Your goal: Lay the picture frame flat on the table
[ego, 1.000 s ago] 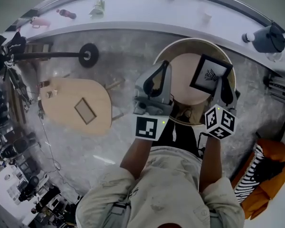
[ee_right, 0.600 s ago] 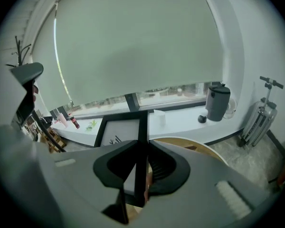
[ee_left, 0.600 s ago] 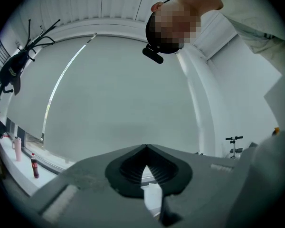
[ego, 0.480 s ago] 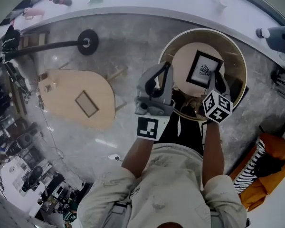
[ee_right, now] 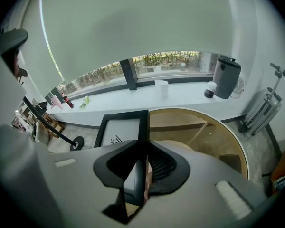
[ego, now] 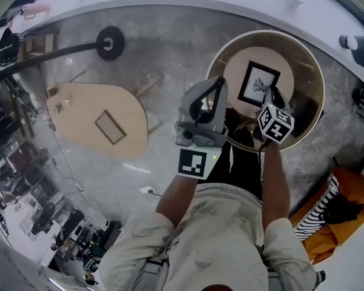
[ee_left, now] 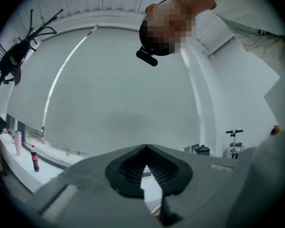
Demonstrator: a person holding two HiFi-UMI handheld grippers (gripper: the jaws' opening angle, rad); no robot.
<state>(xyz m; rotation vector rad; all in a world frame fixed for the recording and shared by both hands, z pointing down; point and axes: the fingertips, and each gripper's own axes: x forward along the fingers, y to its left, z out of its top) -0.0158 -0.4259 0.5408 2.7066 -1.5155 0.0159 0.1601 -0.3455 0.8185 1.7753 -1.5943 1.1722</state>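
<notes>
A black picture frame [ego: 259, 83] with a white mat and a small dark drawing hangs over the wooden top of the round table [ego: 233, 71]. My right gripper [ego: 270, 94] is shut on its near edge. In the right gripper view the picture frame [ee_right: 121, 127] runs on from between the jaws of my right gripper [ee_right: 142, 175], tilted over the round table [ee_right: 218, 122]. Whether it touches the top I cannot tell. My left gripper [ego: 216, 83] stays at the table's near left edge with nothing in it. In its own view my left gripper [ee_left: 145, 148] has its tips together.
A glass ring [ego: 312, 65] surrounds the wooden top. A low teardrop table [ego: 85, 111] with a small frame [ego: 109, 127] stands to the left on the stone floor, near a black lamp base [ego: 111, 43]. An orange bag [ego: 337, 214] lies at the right. A grey appliance [ee_right: 226, 77] and a cup [ee_right: 161, 88] sit on the window ledge.
My right gripper has come down with the picture frame, which now sits lower over the wooden top and looks smaller. The left gripper has sunk a little too.
</notes>
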